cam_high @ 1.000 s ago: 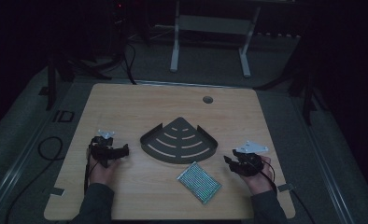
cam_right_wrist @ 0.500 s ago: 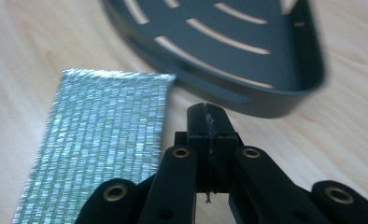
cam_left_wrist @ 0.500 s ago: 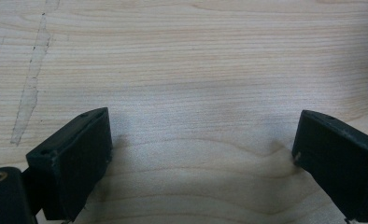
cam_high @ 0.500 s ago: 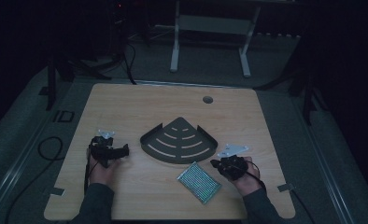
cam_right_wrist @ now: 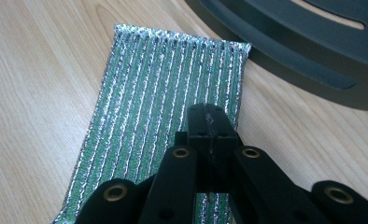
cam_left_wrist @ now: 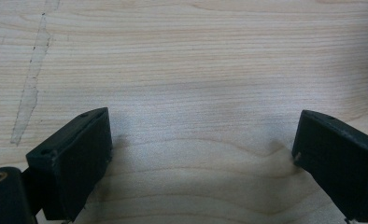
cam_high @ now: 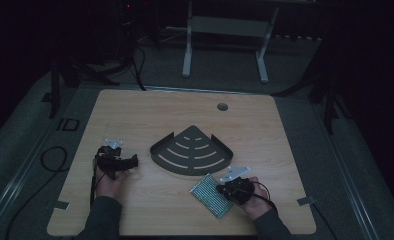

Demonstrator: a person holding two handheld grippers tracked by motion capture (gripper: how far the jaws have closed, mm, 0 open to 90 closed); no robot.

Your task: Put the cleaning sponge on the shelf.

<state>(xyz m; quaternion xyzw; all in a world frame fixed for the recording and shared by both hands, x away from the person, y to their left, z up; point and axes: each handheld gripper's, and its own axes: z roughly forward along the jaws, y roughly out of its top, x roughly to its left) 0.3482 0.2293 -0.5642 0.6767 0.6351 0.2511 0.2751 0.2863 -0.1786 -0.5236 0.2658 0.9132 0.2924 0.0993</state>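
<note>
Now right gripper (cam_right_wrist: 210, 116) jaws pressed together, empty, above green-silver ribbed scouring sponge (cam_right_wrist: 168, 107) near table's front edge; closed, it risks shoving sponge, not gripping

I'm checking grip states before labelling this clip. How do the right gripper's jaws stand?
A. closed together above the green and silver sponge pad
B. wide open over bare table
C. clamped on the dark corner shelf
A: the right gripper has its jaws pressed together over the sponge pad.
</note>
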